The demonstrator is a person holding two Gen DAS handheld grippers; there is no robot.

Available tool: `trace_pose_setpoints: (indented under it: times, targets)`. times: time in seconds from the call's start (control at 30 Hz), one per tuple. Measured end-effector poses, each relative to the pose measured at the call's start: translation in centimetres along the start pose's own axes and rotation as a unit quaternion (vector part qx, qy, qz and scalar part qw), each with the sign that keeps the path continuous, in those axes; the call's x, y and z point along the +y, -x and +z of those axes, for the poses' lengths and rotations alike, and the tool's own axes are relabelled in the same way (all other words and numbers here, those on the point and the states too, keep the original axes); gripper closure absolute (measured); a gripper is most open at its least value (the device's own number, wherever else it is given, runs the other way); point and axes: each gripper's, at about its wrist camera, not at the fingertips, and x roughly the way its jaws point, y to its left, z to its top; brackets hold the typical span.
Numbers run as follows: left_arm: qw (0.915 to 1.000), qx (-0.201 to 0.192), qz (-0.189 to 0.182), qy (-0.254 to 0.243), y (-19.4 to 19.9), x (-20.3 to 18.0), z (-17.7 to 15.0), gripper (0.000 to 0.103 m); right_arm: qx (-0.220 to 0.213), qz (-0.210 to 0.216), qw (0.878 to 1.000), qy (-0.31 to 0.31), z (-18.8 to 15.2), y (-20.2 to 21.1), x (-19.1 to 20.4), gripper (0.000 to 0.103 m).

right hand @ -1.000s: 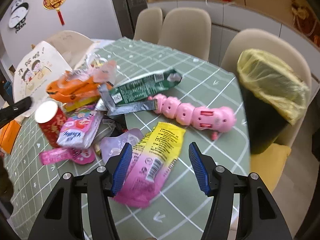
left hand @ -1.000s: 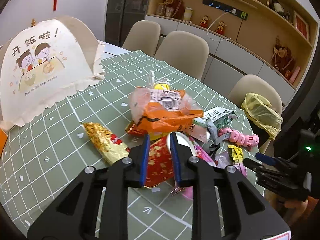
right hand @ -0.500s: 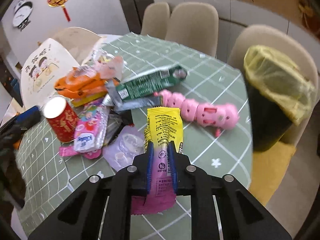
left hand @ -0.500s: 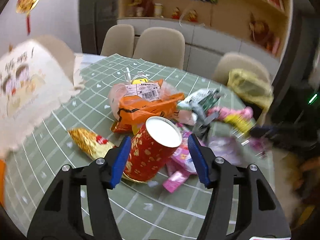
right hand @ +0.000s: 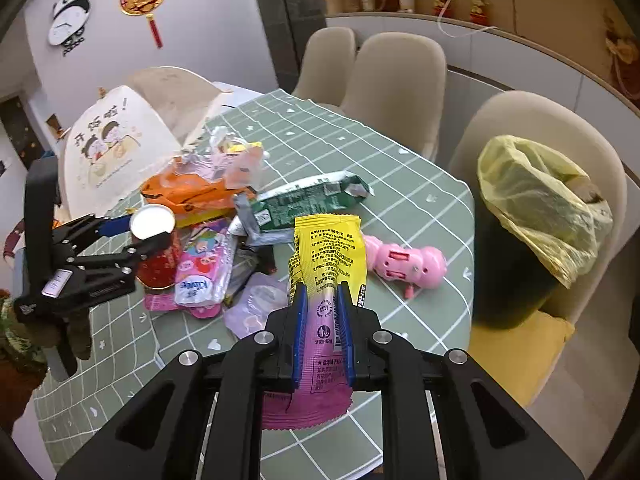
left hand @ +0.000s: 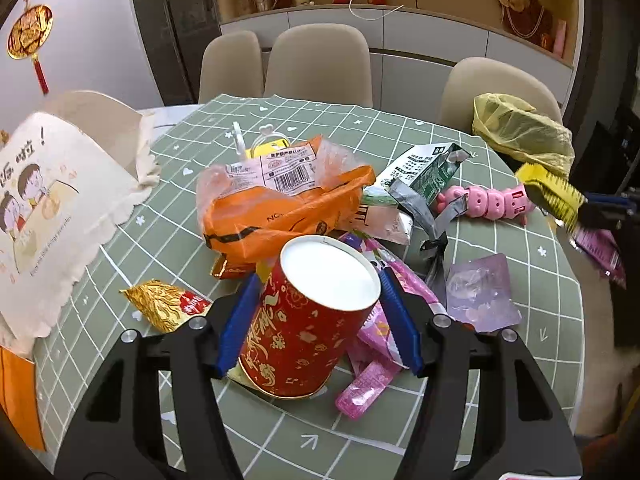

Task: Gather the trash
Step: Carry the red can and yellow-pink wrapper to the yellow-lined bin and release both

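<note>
Since the earlier frames: the right hand-held gripper (right hand: 322, 320) has closed on the yellow-and-pink snack packet (right hand: 328, 256) and raised it off the surface (right hand: 420, 204); the left hand-held gripper (left hand: 318, 320) has moved in around the red paper cup (left hand: 308, 320).

Left hand-held gripper: jaws spread wide, one blue pad on either side of the cup; whether the pads touch the cup wall cannot be told; cup tilted, white inside facing the camera, base on the surface.

Right hand-held gripper: jaws nearly together, pinching the packet at its pink lower half; yellow upper half standing above the fingertips; packet also seen at the right edge of the left wrist view (left hand: 556, 192).

Litter heap on the green checked surface: orange plastic bag (left hand: 280, 216) behind the cup; gold foil wrapper (left hand: 164, 304) to its left; green-and-silver packet (left hand: 428, 176), pink strip wrapper (left hand: 364, 388) and clear purple pouch (left hand: 480, 292) to its right; pink toy (right hand: 408, 260) beyond.

Bin with yellow liner (right hand: 536, 204): beside the surface's far right edge, mouth open.
</note>
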Motion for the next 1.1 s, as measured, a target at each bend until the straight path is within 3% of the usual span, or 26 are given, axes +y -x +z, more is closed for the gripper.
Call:
trace_pose_setpoints:
  times: [0.23, 0.5, 0.63, 0.83, 1.1]
  targets:
    - [0.9931, -0.047, 0.002, 0.108, 4.1, 1.3, 1.8, 0.046, -0.014, 0.034, 0.999, 0.036, 1.6, 0.2, -1.6, 0.087]
    - [0.9737, -0.107, -0.013, 0.201, 6.2, -2.9, 9.6, 0.046, -0.075, 0.061, 0.994, 0.056, 6.6, 2.1, -8.2, 0.087]
    - [0.9686, -0.128, -0.033, 0.211, 5.2, -7.1, 14.2, 0.046, -0.104, 0.045, 0.992, 0.054, 9.2, 3.3, -13.7, 0.087]
    - [0.969, -0.13, -0.088, 0.191, 1.5, -15.3, 21.5, 0.046, -0.135, 0.0, 0.99, 0.031, 12.5, 5.9, -23.6, 0.087]
    - [0.9646, -0.096, -0.185, 0.162, -4.3, -24.6, 28.3, 0.046, -0.157, -0.069, 0.985, -0.007, 14.1, 8.6, -34.8, 0.087]
